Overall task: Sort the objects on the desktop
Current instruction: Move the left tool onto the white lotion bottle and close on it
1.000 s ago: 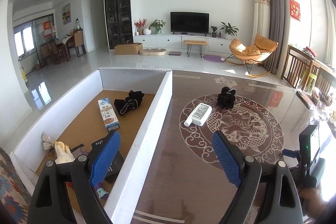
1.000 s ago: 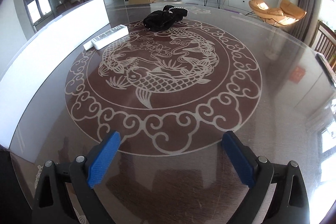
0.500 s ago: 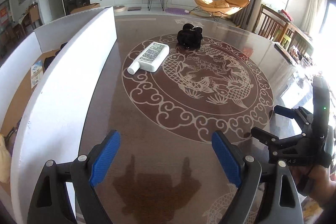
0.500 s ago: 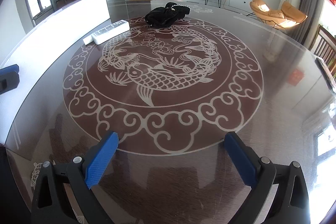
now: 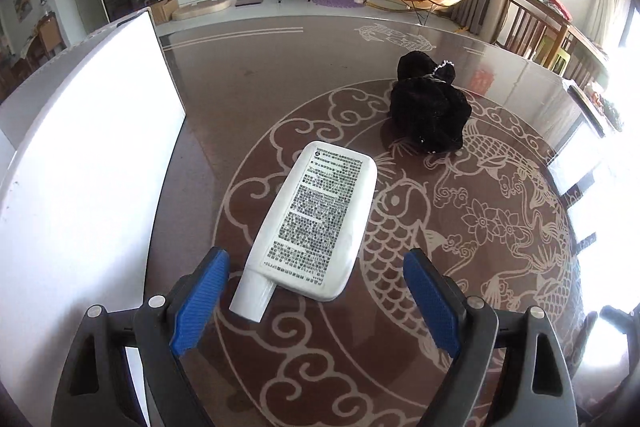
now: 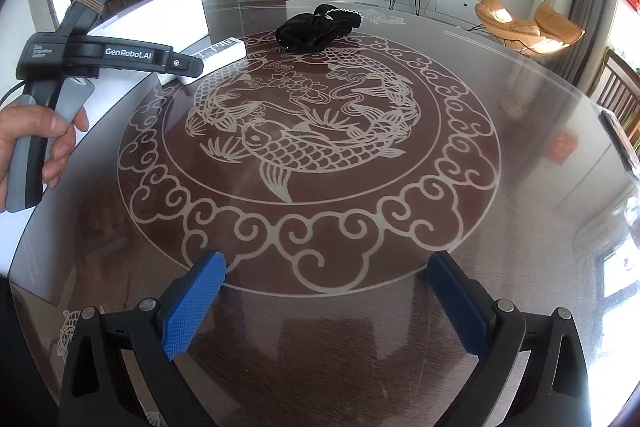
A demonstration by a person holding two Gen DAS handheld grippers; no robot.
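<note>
Our left gripper (image 5: 316, 297) is wide apart around the flat white plastic bottle (image 5: 316, 223) lying near the table's left edge beside the white box wall (image 5: 88, 187), so we should squeeze its sides gently.

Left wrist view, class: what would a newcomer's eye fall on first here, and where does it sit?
The white bottle lies flat on the brown table, cap toward the camera, just ahead of the open left claw. Beyond it sits a black cloth bundle on the pale fish pattern. A white box wall runs along the left.
</note>
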